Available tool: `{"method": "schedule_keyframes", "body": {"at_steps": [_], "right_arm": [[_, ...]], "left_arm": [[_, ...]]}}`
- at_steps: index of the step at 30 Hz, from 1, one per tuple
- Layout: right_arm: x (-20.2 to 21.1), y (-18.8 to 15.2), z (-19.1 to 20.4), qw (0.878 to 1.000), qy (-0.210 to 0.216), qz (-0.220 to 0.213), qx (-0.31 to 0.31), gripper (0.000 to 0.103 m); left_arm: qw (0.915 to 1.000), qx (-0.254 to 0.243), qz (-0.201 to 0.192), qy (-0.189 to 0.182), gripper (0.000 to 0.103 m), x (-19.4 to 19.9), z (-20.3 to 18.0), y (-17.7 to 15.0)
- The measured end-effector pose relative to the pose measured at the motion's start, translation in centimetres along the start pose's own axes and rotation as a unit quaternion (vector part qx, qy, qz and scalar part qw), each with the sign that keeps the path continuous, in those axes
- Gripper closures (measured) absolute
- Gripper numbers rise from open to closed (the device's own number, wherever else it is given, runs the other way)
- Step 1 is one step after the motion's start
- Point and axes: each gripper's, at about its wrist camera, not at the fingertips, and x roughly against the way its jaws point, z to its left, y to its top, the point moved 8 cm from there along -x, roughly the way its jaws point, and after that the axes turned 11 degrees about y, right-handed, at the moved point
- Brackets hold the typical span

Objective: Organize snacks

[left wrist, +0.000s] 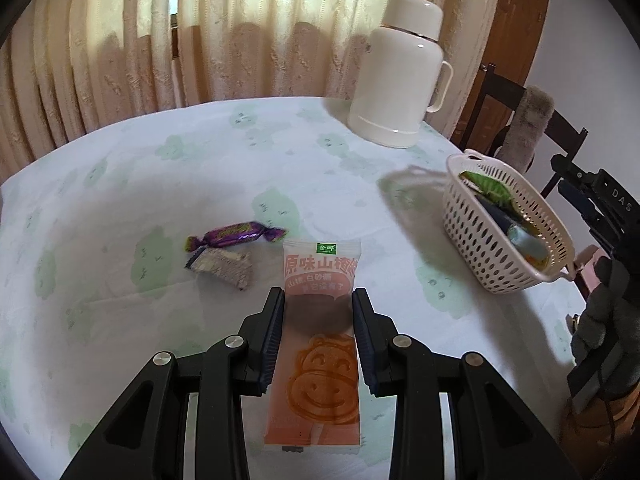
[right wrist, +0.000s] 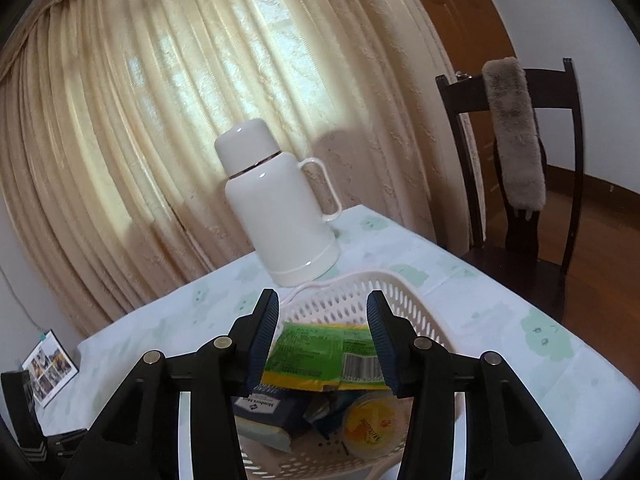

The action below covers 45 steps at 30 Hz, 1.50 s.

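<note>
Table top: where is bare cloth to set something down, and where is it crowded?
Bare cloth spans from the candies back to the flask, and between the pink packet and the basket. The basket itself is crowded.

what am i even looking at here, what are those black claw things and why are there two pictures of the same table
The black claws are two hand-held grippers, one in each of a person's hands, with no robot arm behind them. Each carries a wide-angle camera looking forward along its jaws, so you get two views of one table.

In the left one, the left gripper is closed on a pink snack packet. A purple candy and a grey wrapped snack lie apart on the tablecloth, with a white thermos at the back.

In the right one, the right gripper hangs over the basket, jaws apart with nothing between them, above a green packet already inside.
</note>
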Motion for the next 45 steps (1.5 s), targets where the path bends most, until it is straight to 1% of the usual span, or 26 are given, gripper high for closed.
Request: {"method": "schedule_keyframes", "body": {"at_steps": [5,9,12,16,24,29,32,33,34,35,36,37,40,42,45], "right_arm": [[1.1,0.9,-1.5,0.999,-0.025,-0.028,-0.017,0.055],[1.5,1.1,-2.2,0.999,-0.031,-0.034,-0.029,0.055],[1.8,1.3,-2.0,0.998,-0.033,-0.041,-0.026,0.055],[2.6,1.5,-1.5,0.998,-0.034,-0.055,-0.017,0.055],[3.0,1.6,-1.4,0.998,-0.025,-0.058,-0.023,0.054],[3.3,1.7,-1.5,0.997,-0.022,-0.068,-0.034,0.054],[3.5,1.8,-1.6,0.996,-0.022,-0.074,-0.036,0.054],[3.5,1.8,-1.6,0.996,-0.022,-0.075,-0.037,0.054],[3.5,1.8,-1.7,0.996,-0.023,-0.075,-0.037,0.054],[3.5,1.8,-1.7,0.996,-0.023,-0.075,-0.039,0.054],[3.5,1.8,-1.8,0.996,-0.023,-0.076,-0.04,0.054],[3.5,1.8,-1.8,0.996,-0.023,-0.076,-0.041,0.054],[3.5,1.8,-1.8,0.996,-0.022,-0.077,-0.041,0.054],[3.5,1.8,-1.8,0.996,-0.02,-0.076,-0.039,0.054],[3.4,1.8,-1.7,0.996,-0.019,-0.075,-0.037,0.054]], "left_arm": [[0.9997,-0.015,-0.009,-0.017,0.073,0.5,-2.2,1.5],[0.9986,-0.031,-0.025,-0.035,0.072,1.1,-4.8,3.4],[0.9974,-0.04,-0.034,-0.05,0.072,1.3,-6.9,4.8],[0.9956,-0.048,-0.036,-0.071,0.072,1.1,-9.2,6.2],[0.9921,-0.054,-0.025,-0.11,0.072,0.2,-13.2,7.7],[0.9877,-0.038,0.002,-0.152,0.072,-0.9,-15.2,8.4],[0.9853,-0.033,0.012,-0.167,0.071,-1.3,-16.3,8.8],[0.9848,-0.029,0.012,-0.171,0.067,-1.4,-16.6,8.9],[0.9847,-0.024,0.01,-0.172,0.058,-1.3,-16.6,9.0],[0.9847,-0.019,0.007,-0.173,0.053,-1.2,-16.6,9.0],[0.9848,-0.012,0.002,-0.173,0.042,-1.1,-16.4,9.1],[0.9854,-0.008,-0.002,-0.17,0.035,-1.1,-16.1,9.1],[0.9877,-0.001,-0.002,-0.156,0.034,-1.1,-15.1,9.2],[0.9899,0.005,0.003,-0.142,0.034,-1.4,-14.2,8.9],[0.9932,0.004,-0.001,-0.116,0.034,-1.7,-13.1,8.6]]}}
